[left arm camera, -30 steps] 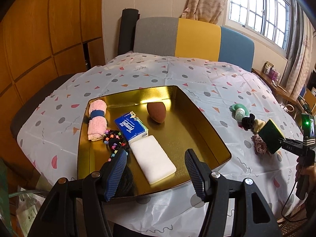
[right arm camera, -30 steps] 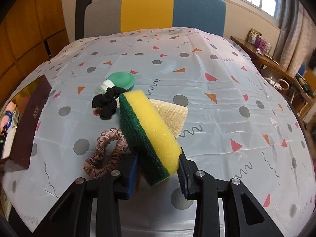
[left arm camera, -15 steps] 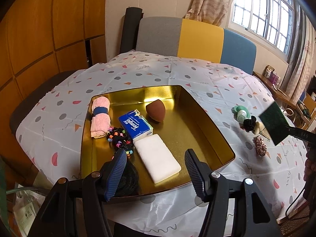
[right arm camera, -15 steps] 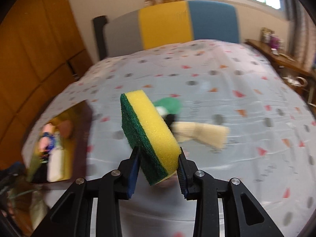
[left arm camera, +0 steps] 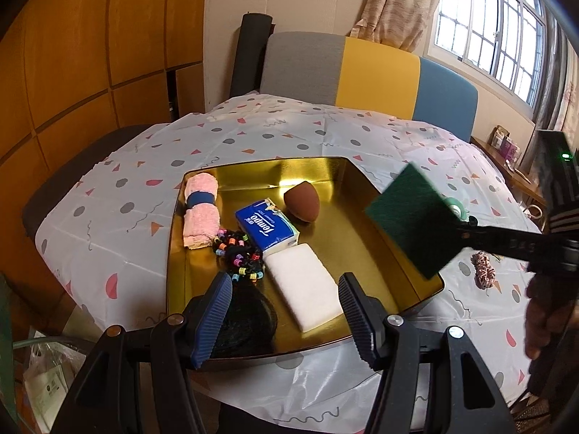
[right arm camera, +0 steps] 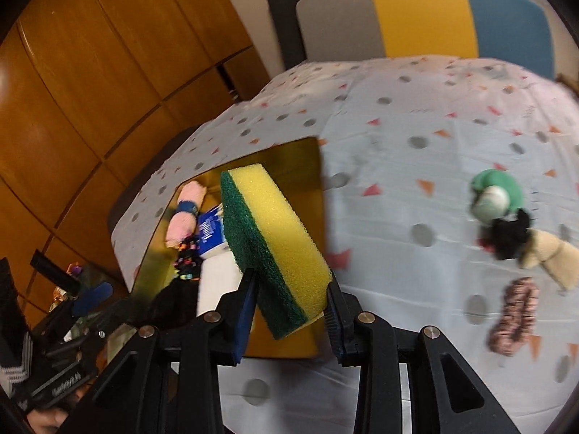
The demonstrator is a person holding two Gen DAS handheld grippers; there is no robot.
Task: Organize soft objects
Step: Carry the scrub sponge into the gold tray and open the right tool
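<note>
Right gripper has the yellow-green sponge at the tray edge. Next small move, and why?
Probably carry the sponge a little further over the gold tray and lower it onto the bare floor right of the white sponge. The right gripper holds it above the tray's right rim; that patch looks free.

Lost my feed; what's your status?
Right gripper shut on sponge, above gold tray's right edge. Left gripper open, empty. Tray's right half bare; nothing blocking.

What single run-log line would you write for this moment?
right gripper: shut on sponge, above gold tray | left gripper: open, nothing held | pink scrunchie: on table
</note>
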